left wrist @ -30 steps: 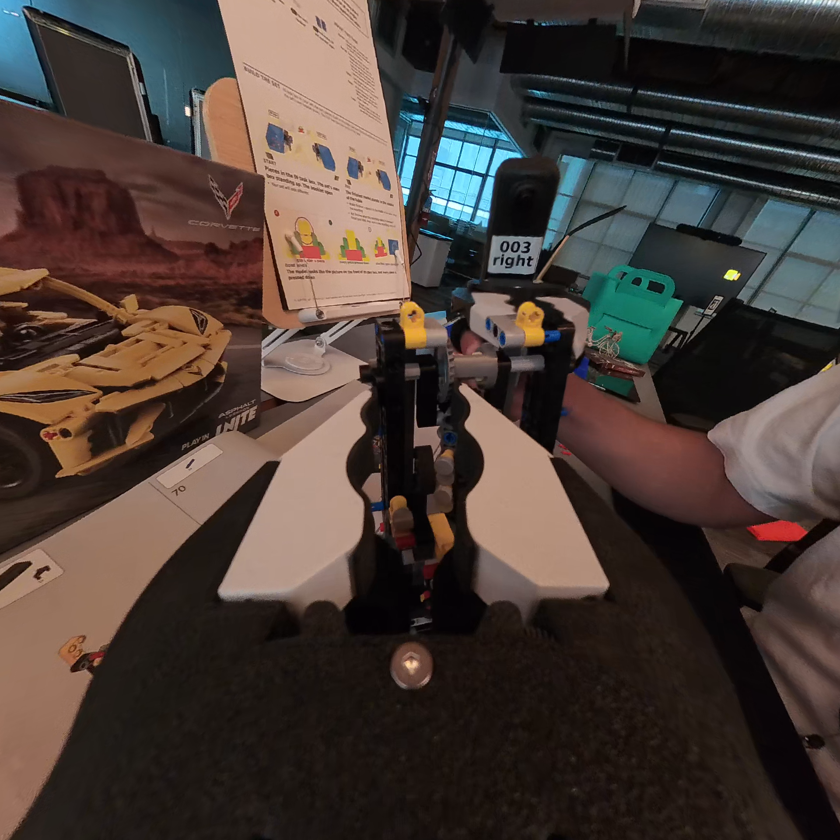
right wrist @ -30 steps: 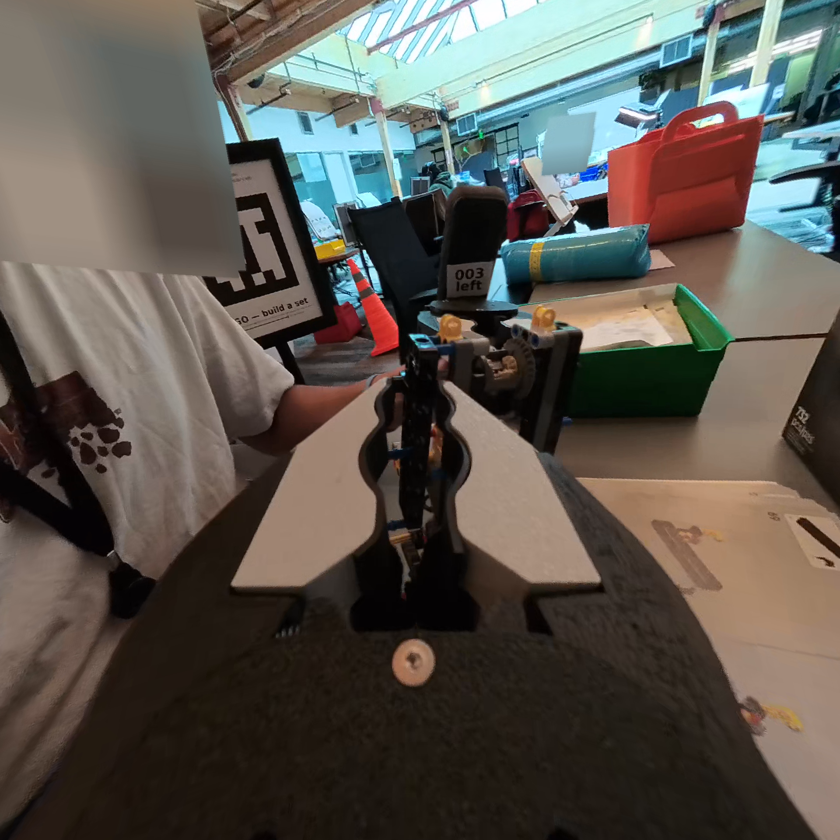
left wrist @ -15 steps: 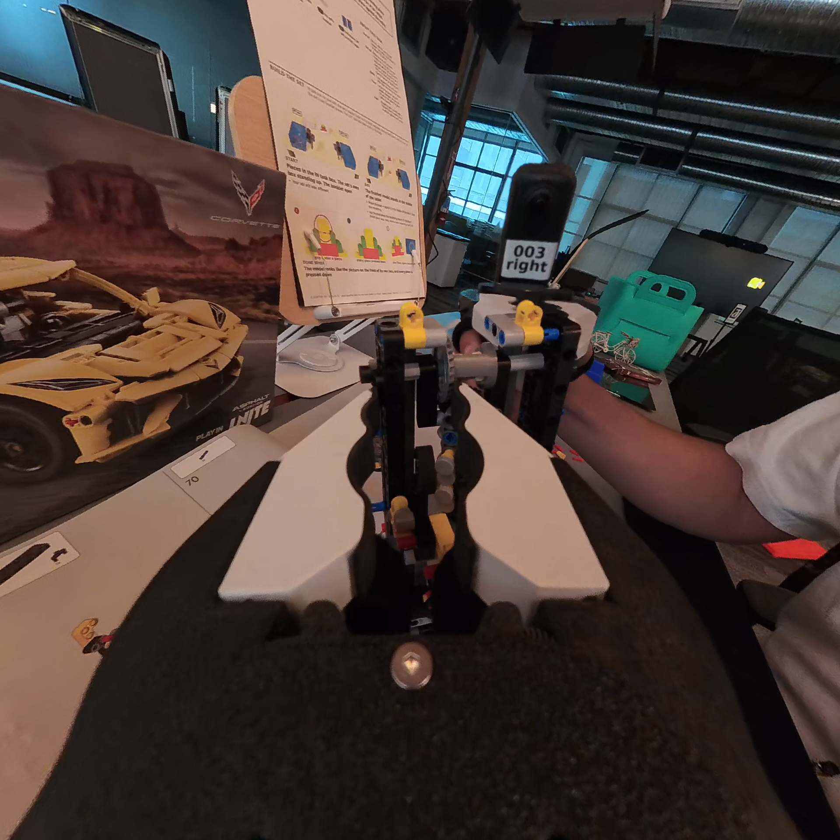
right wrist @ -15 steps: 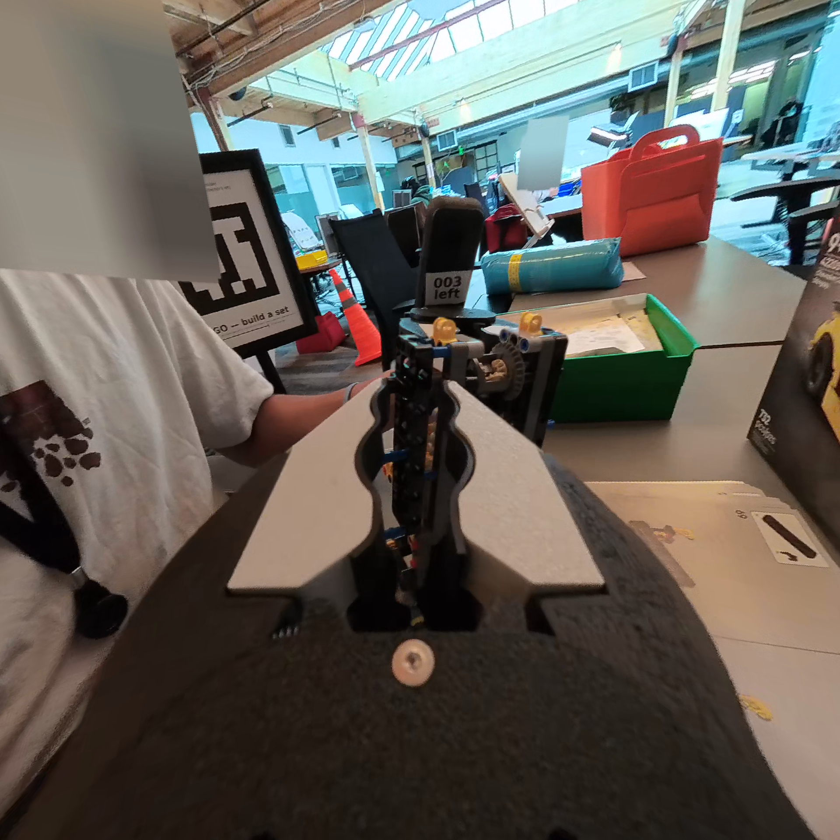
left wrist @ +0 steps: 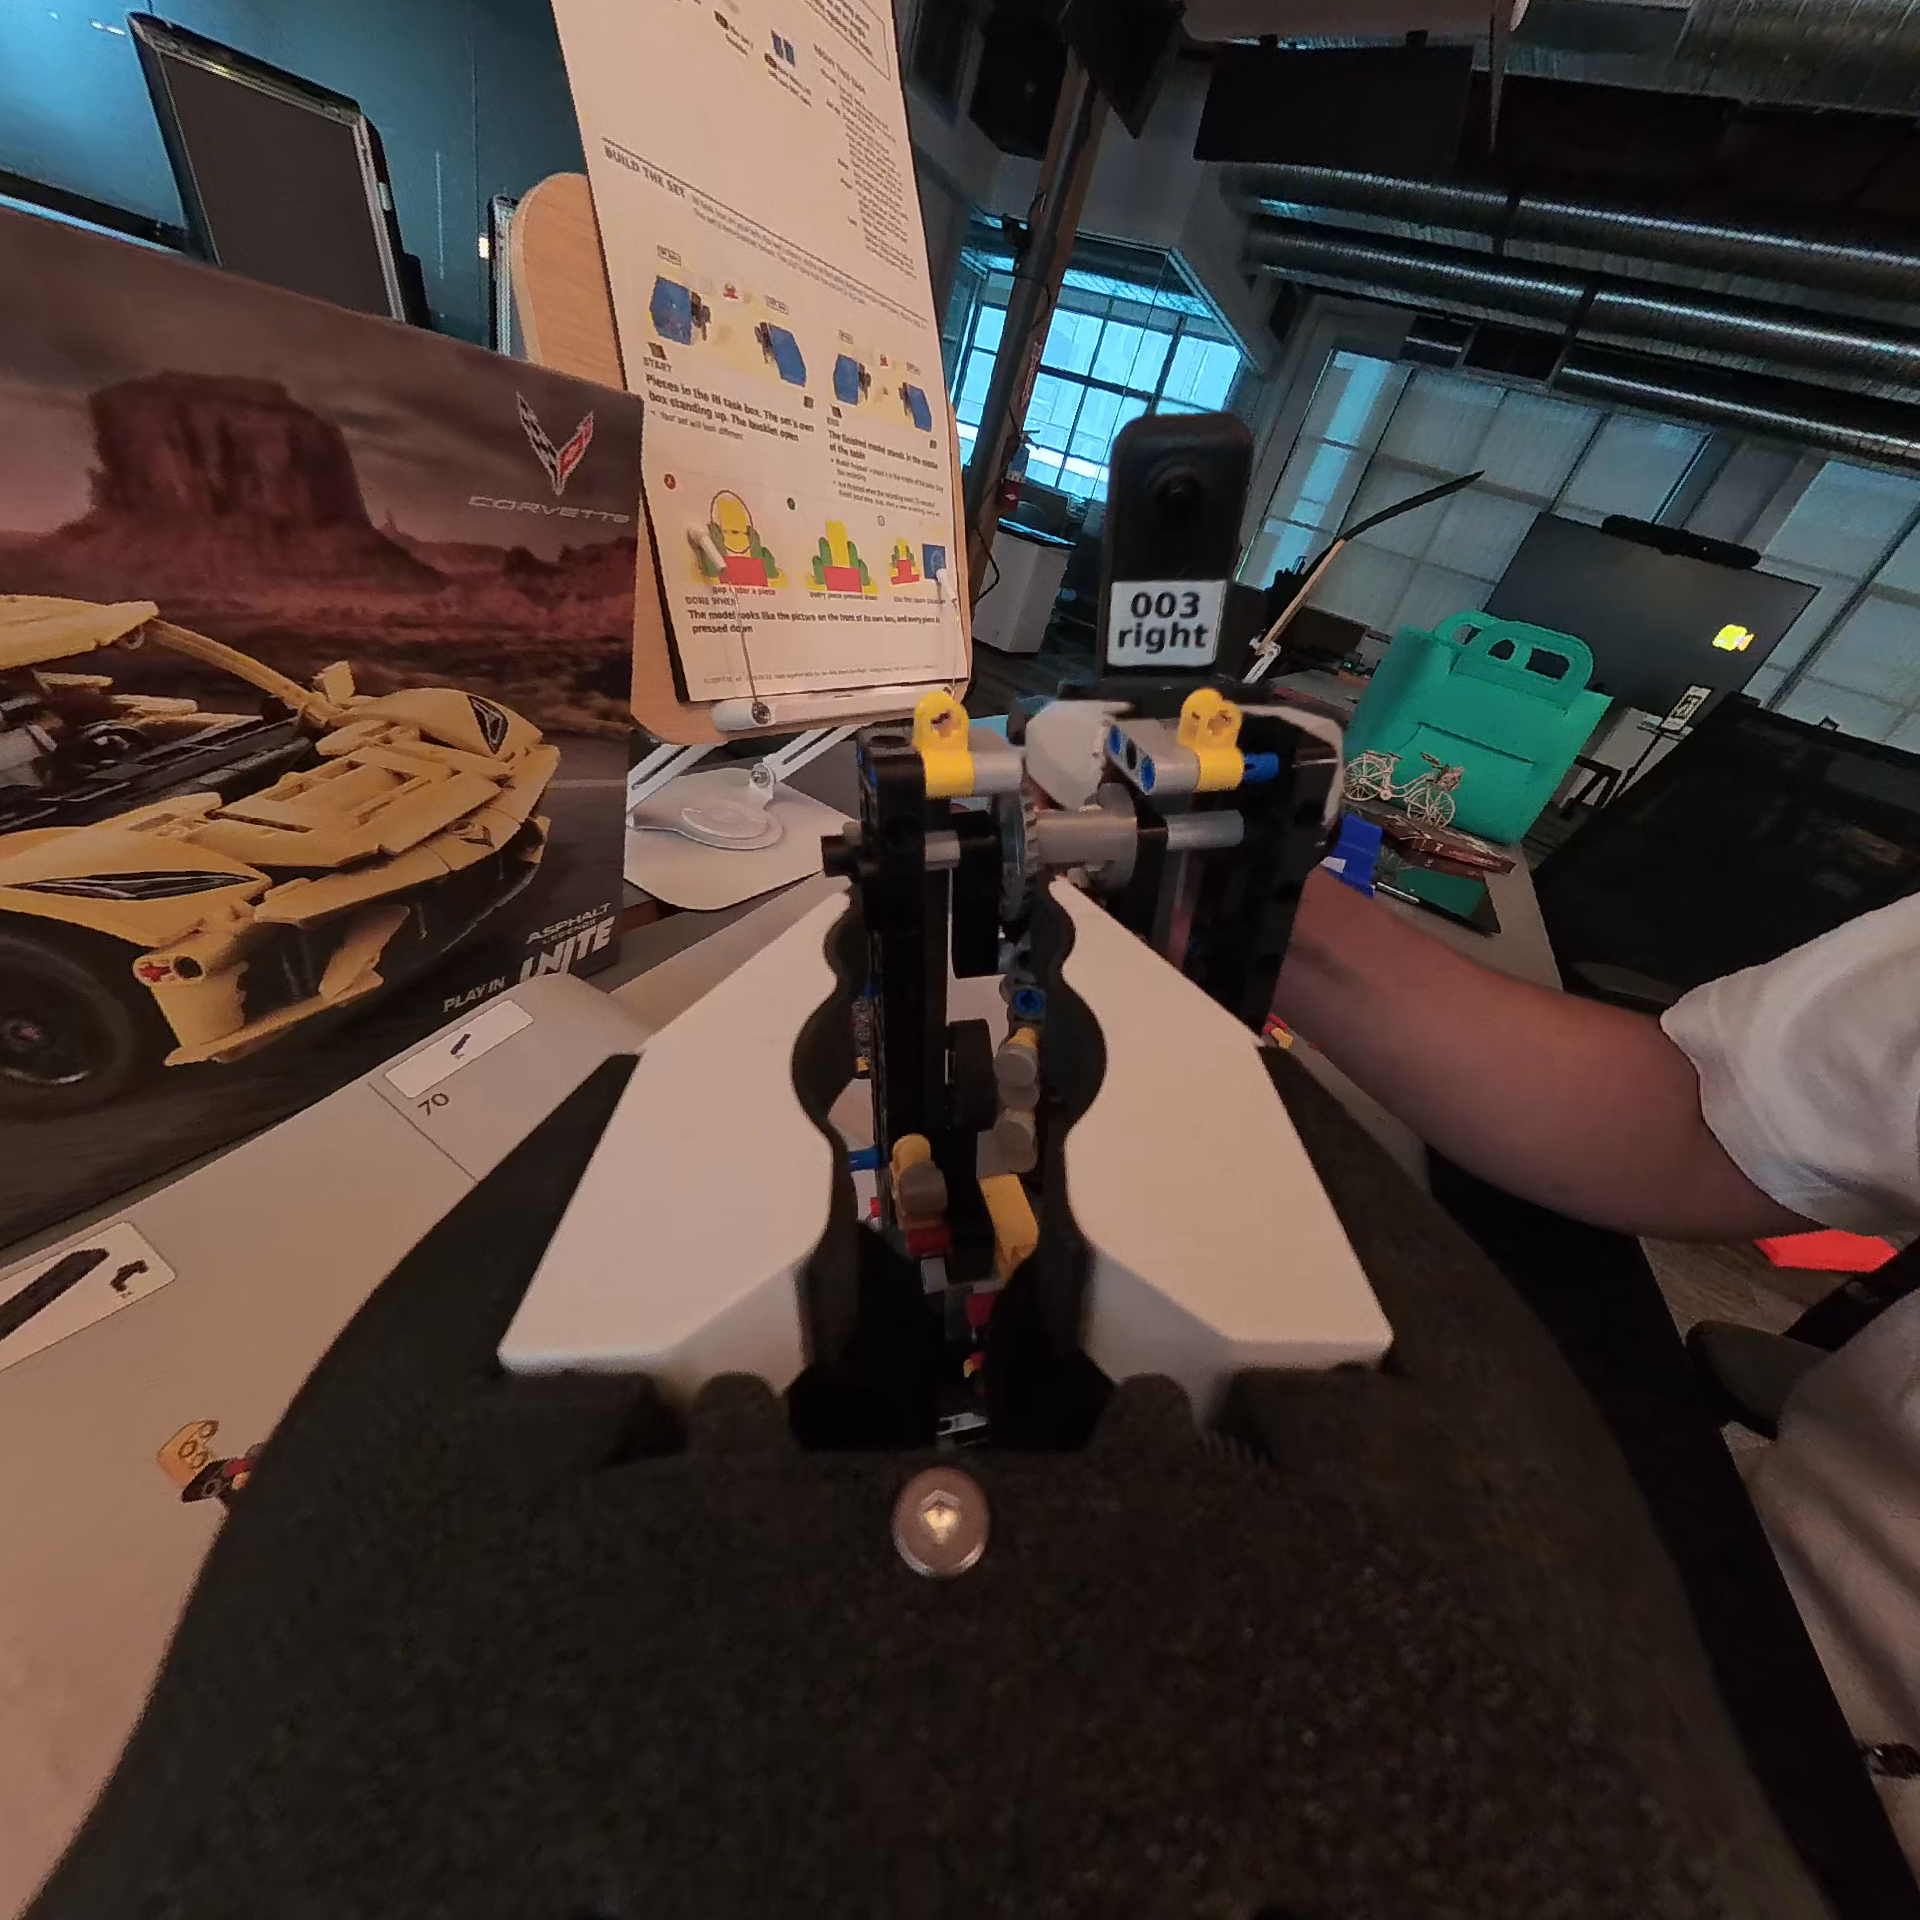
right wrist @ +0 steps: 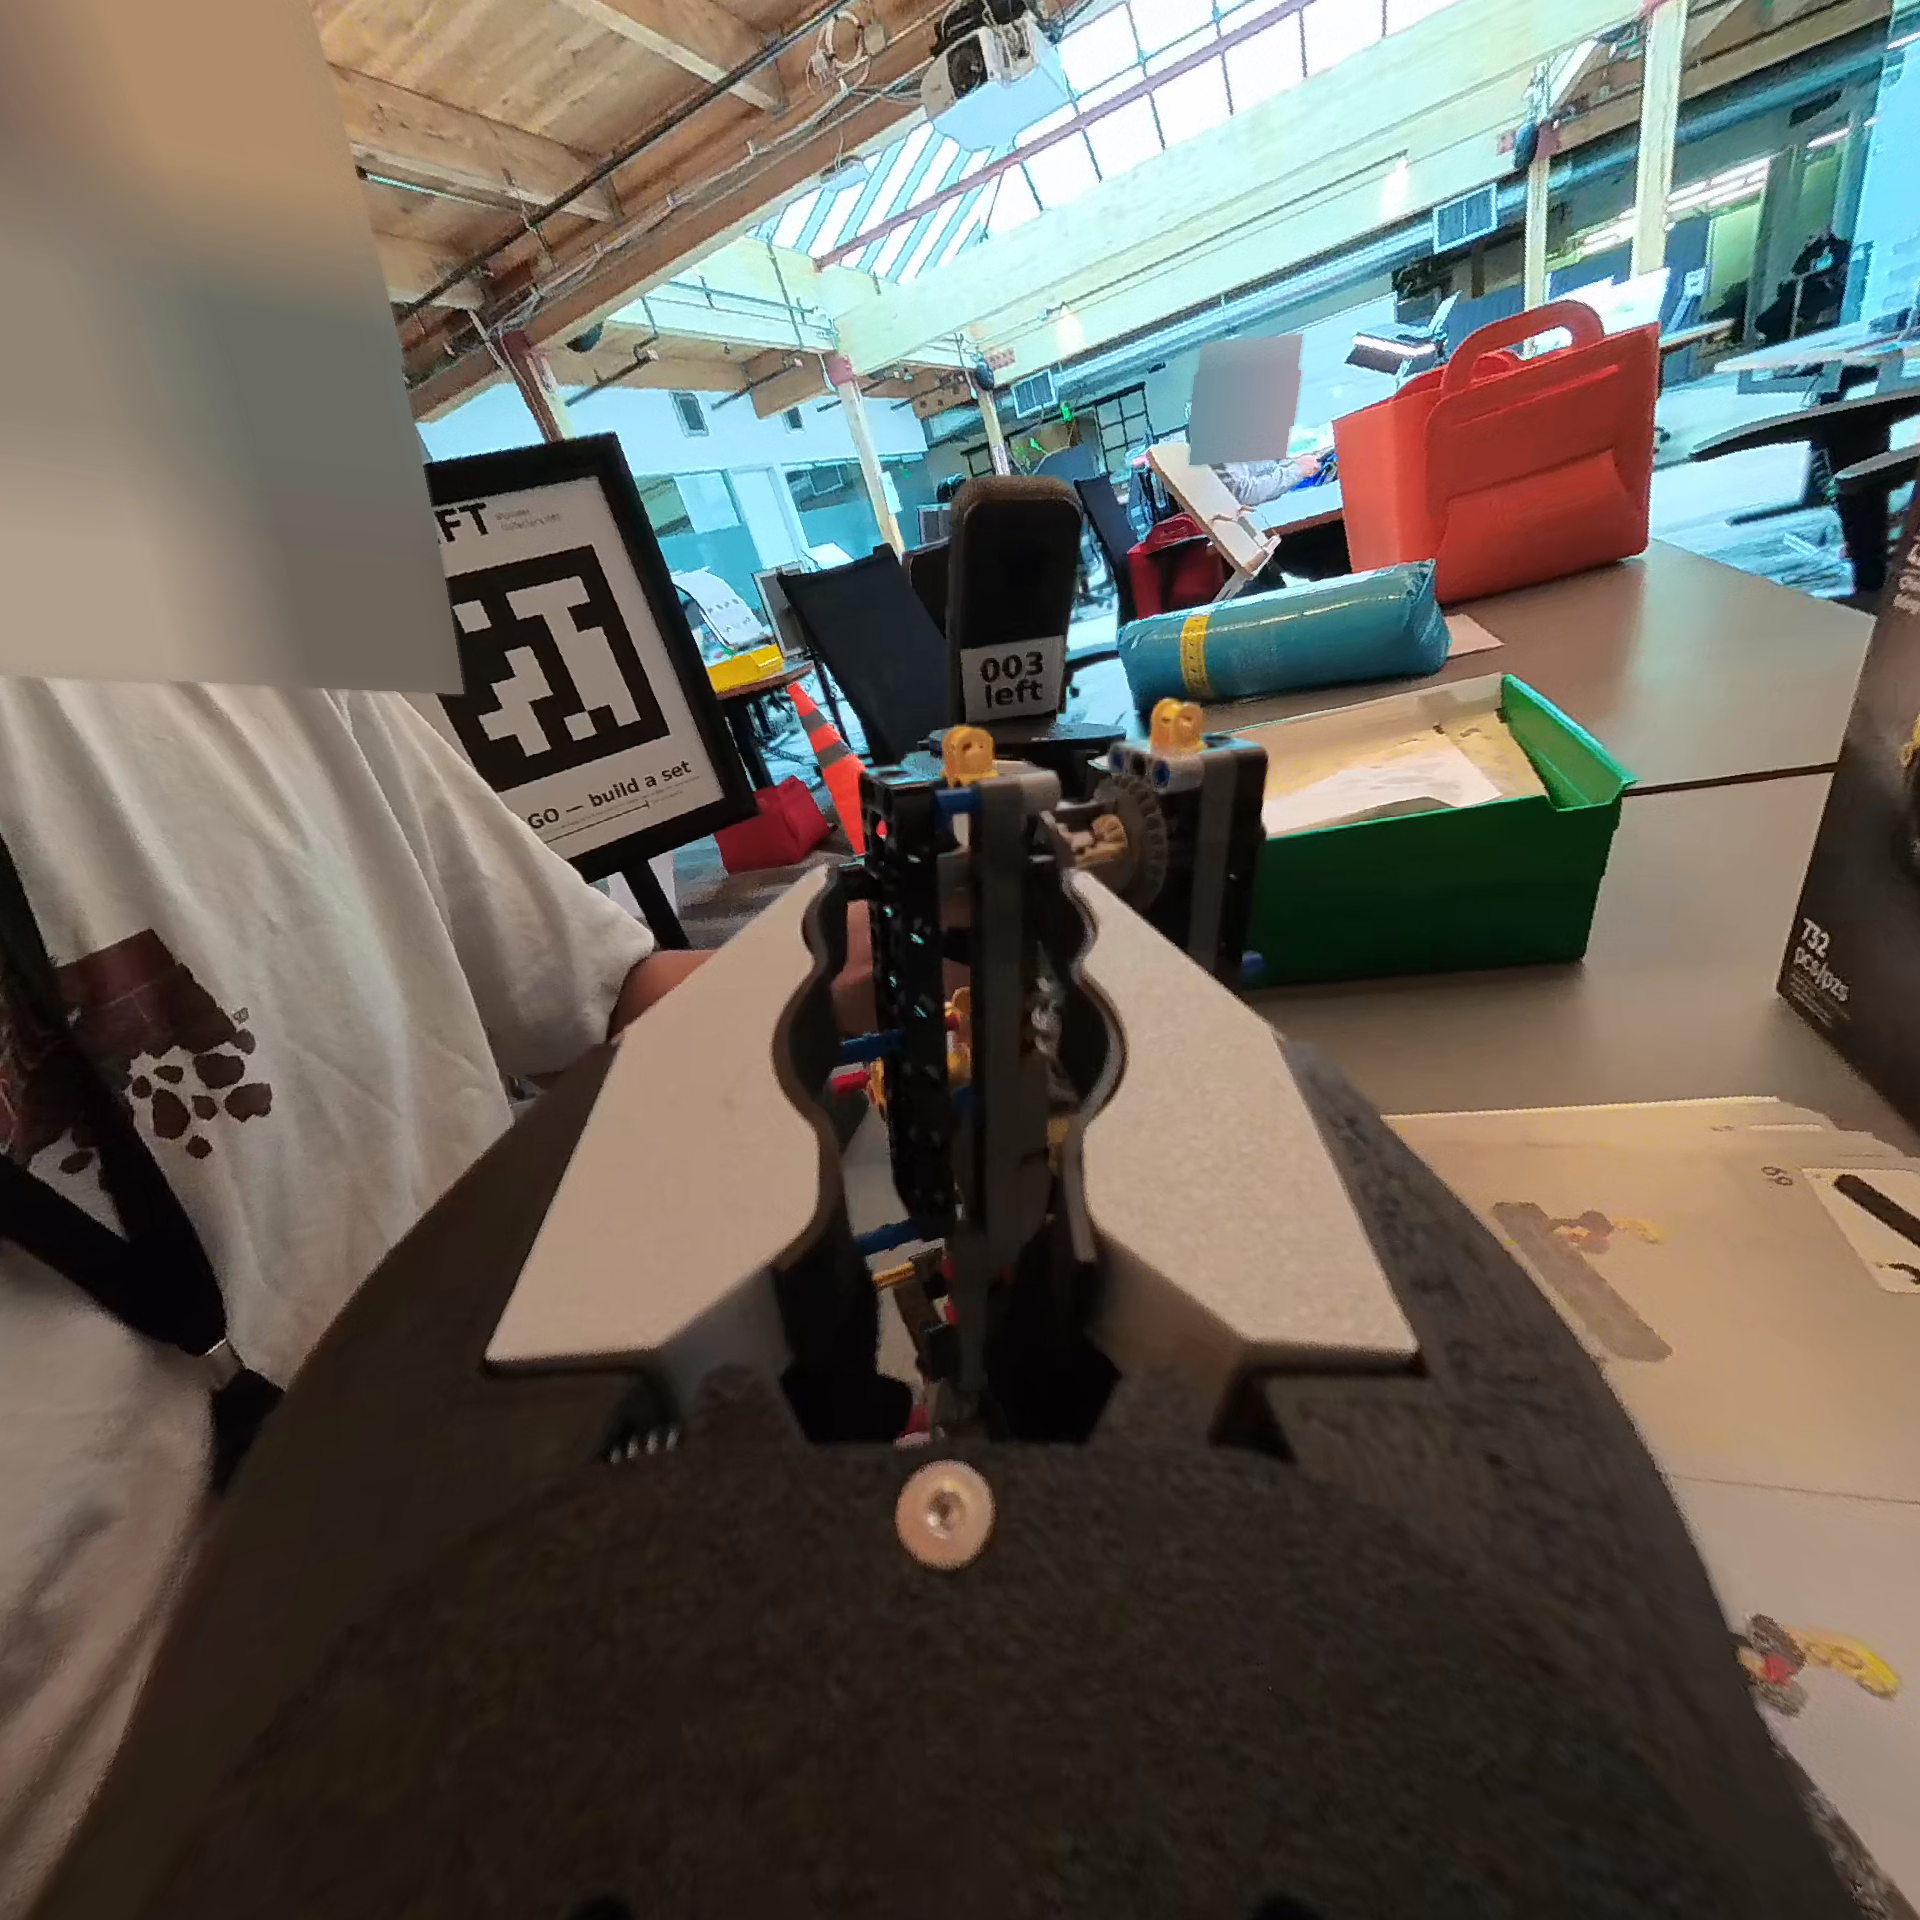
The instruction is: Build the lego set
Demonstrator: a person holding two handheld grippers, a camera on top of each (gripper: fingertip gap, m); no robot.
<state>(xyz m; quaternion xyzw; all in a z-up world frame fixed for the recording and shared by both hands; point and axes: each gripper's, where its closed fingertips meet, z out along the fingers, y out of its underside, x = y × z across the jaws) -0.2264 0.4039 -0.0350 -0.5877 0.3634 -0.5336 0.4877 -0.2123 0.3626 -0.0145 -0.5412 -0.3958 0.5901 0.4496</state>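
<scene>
**Both grippers clamp one lego frame between them**

The left gripper (left wrist: 940, 935) is clenched on the lego assembly (left wrist: 935, 997): its white fingers (left wrist: 727, 1153) press from either side on a black beam frame that stands upright between the jaws, running from deep in the jaw throat to past the tips. Small yellow, grey, red and blue pieces sit in the gap low between the jaws. Just past the tips, a grey axle with a gear crosses to a second black frame, and a yellow connector (left wrist: 940, 732) tops each frame.

That second frame is grasped by the right gripper (right wrist: 951, 935), whose grey fingers (right wrist: 675, 1143) close on the same assembly (right wrist: 935, 1018) from the opposite end, so the two grippers face each other with the model bridging them, held up off the table (right wrist: 1558, 997).

To the left of the left jaws lie the open instruction booklet (left wrist: 260, 1195) and, behind it, the set's box (left wrist: 260, 675) showing a yellow car. Ahead of them stands an instruction sheet on a stand (left wrist: 779, 364). To the right of the right jaws sits a green bin (right wrist: 1455, 883) holding papers.
</scene>
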